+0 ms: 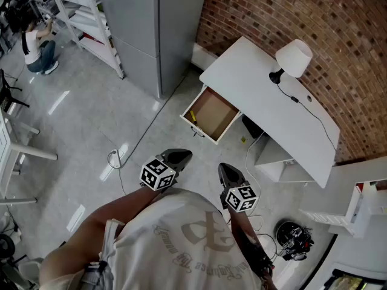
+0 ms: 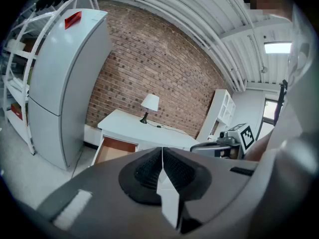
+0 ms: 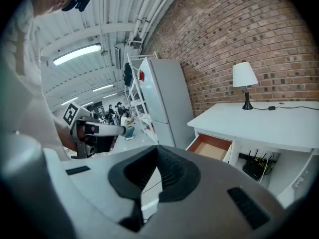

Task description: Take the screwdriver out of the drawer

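The white desk (image 1: 284, 107) has one drawer (image 1: 211, 115) pulled open, wood-brown inside. A small yellow-handled tool, likely the screwdriver (image 1: 192, 116), lies along the drawer's left wall. My left gripper (image 1: 177, 157) and right gripper (image 1: 229, 173) hover side by side over the floor, well short of the drawer and pointing toward it. Both are shut with nothing between the fingers. From the left gripper (image 2: 162, 156), the open drawer (image 2: 115, 149) shows ahead and to the left. Past the right gripper (image 3: 157, 156), the drawer (image 3: 212, 147) sits ahead and to the right.
A white-shaded lamp (image 1: 294, 58) with its cord stands on the desk by the brick wall. A tall grey fridge (image 1: 140, 23) stands left of the desk. A cable (image 1: 142, 135) runs across the floor. Black devices (image 3: 256, 166) sit under the desk. A person (image 1: 37, 44) crouches far left.
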The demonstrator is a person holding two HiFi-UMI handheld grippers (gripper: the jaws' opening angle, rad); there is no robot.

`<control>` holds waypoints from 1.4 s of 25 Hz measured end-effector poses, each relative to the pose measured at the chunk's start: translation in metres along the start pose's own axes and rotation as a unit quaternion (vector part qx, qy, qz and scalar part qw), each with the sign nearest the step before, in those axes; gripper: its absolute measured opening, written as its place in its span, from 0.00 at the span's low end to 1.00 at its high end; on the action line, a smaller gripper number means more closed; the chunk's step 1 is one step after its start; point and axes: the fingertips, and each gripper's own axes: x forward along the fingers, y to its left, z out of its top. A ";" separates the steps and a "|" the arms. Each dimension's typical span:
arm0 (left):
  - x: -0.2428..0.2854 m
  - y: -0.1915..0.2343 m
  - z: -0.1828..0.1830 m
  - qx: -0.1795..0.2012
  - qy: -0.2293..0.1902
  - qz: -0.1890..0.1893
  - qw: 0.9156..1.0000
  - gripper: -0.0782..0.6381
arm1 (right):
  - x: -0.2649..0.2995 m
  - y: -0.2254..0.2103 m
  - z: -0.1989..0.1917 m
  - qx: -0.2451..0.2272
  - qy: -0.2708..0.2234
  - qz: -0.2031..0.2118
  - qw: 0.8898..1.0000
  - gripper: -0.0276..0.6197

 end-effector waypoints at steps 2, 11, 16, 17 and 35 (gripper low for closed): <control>0.002 -0.008 -0.004 0.004 0.003 0.003 1.000 0.13 | -0.008 -0.002 -0.001 -0.001 -0.001 0.006 1.000 0.05; -0.004 -0.018 -0.012 -0.004 0.003 0.029 1.000 0.12 | -0.016 0.005 -0.003 -0.008 0.006 0.040 0.999 0.05; 0.002 -0.015 -0.013 -0.007 0.004 0.034 0.999 0.12 | -0.014 0.003 -0.005 -0.006 0.013 0.050 0.999 0.05; 0.004 -0.014 -0.012 -0.006 0.004 0.034 0.999 0.13 | -0.013 0.003 -0.005 -0.002 0.012 0.050 0.999 0.05; -0.025 0.036 0.011 0.002 0.000 0.025 1.000 0.13 | 0.040 0.017 0.021 0.008 -0.001 0.025 1.000 0.05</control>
